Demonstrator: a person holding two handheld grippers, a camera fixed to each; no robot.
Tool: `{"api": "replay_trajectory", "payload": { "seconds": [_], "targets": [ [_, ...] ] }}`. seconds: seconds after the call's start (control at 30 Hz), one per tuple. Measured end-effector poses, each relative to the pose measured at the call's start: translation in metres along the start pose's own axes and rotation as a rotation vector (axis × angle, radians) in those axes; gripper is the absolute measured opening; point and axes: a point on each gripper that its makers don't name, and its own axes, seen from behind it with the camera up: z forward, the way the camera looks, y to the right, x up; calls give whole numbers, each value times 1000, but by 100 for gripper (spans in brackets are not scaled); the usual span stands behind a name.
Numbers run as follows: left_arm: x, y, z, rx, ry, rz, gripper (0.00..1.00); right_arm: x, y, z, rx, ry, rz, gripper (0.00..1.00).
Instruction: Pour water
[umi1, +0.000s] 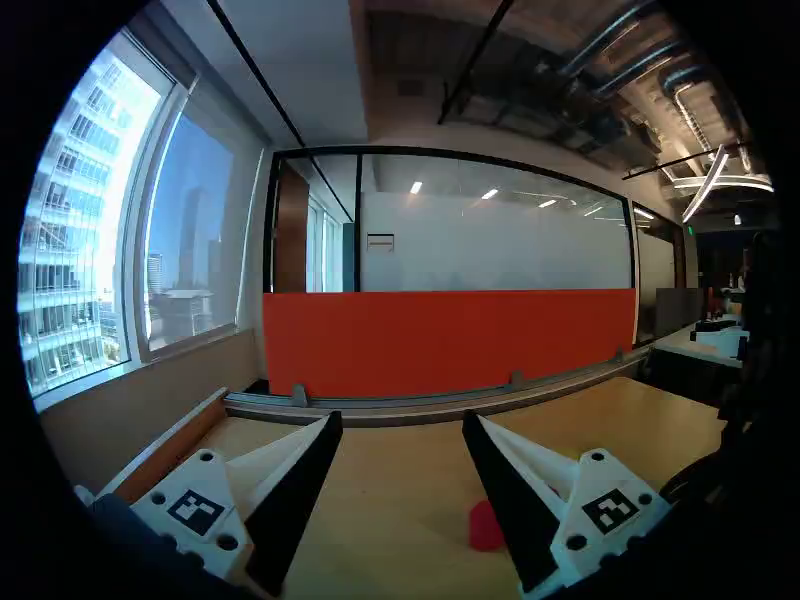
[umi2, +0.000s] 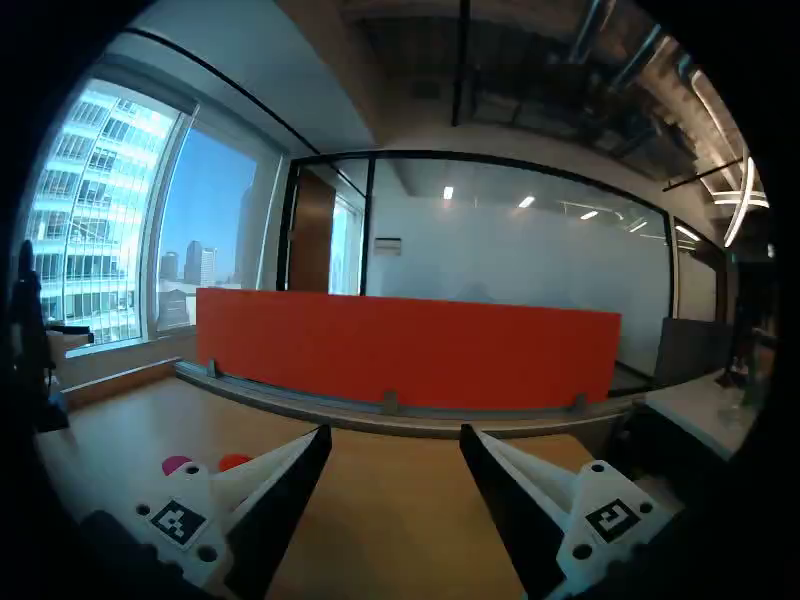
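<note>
Wooden and pale, the table (umi1: 400, 500) runs across the lower part of both views in an office with a city skyline outside. In the left gripper view, the left gripper (umi1: 402, 418) points across the tabletop from the bottom of the frame, its white-and-black jaws spread wide with nothing between them. A small red object (umi1: 487, 525) sits on the table at lower centre, just beside the inner edge of the right-hand jaw, which hides part of it; what it is cannot be told. Behind the table, an orange partition (umi1: 450, 340) spans mid-frame on a grey metal rail (umi1: 420, 405), with a glass wall (umi1: 490, 240) above it. A tall window (umi1: 120, 230) at the left of the frame shows towers and blue sky, and exposed pipes (umi1: 620, 60) cross the ceiling at upper right.

In the right gripper view, the right gripper (umi2: 395, 432) likewise points over bare wood from the bottom of the frame, jaws apart and holding nothing. At lower left, a pink object (umi2: 176, 464) and a rounded red object (umi2: 235, 461) sit side by side on the table, just behind the left-hand jaw, their lower parts hidden by it. The orange partition crosses mid-frame, the window stands at the left, and a white surface (umi2: 700, 410) shows at the right edge.
</note>
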Motion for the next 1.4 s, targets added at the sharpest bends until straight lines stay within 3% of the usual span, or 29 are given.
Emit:
{"api": "replay_trajectory", "payload": {
  "seconds": [0.2, 0.5, 0.8, 1.07, 1.4],
  "targets": [
    [3, 14, 2, -80, -7, 0, 89, -1, -13, 1, 55, -13, -2, 99],
    [1, 42, 2, -204, -30, 13, 89, 6, -46, -6, 208, -3, -31, 99],
    [3, 63, -4, -314, -53, 15, 89, 13, -72, -15, 342, -8, -19, 99],
    [3, 79, -7, -381, -72, 39, 89, 11, -85, -21, 404, -30, -21, 99],
    [-4, 94, -13, -446, -109, 52, 89, -5, -99, -31, 472, -94, -76, 99]
  ]
}}
